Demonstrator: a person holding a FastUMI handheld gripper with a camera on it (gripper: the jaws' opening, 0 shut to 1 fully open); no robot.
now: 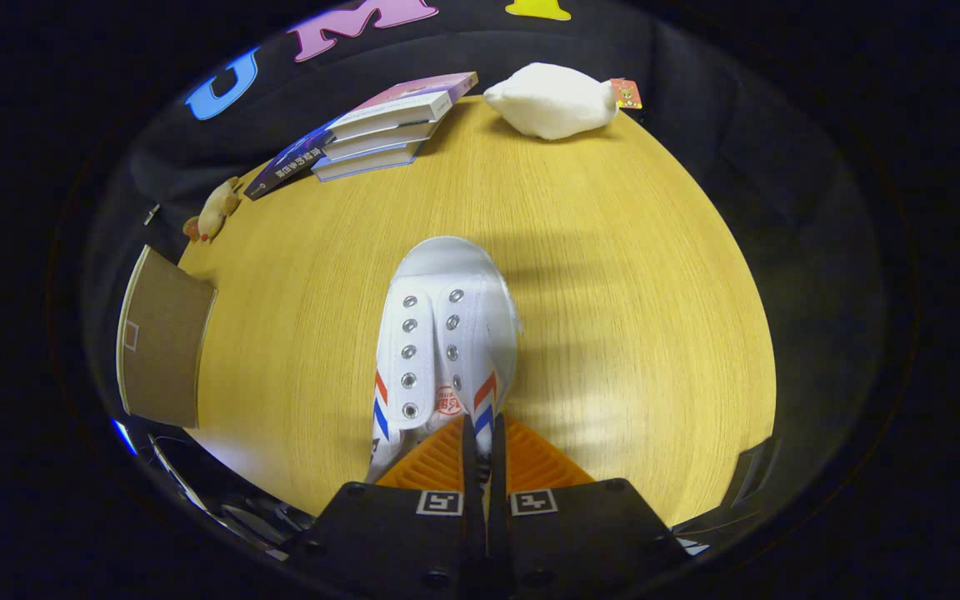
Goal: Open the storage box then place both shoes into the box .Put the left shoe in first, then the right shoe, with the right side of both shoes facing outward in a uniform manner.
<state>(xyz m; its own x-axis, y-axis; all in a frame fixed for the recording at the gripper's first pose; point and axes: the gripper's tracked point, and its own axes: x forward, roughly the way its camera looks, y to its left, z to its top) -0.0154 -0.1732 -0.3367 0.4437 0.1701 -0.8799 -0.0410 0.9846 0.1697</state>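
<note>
Stacked books [380, 133], white plush toy [551, 102] and small toy figure [215, 211] on the wooden table's [630, 292] far side.

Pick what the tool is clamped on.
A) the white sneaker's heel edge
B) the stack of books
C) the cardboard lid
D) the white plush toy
A: the tool has both fingers nearly together, pinching the rear edge of the white sneaker on the wooden table.
</note>
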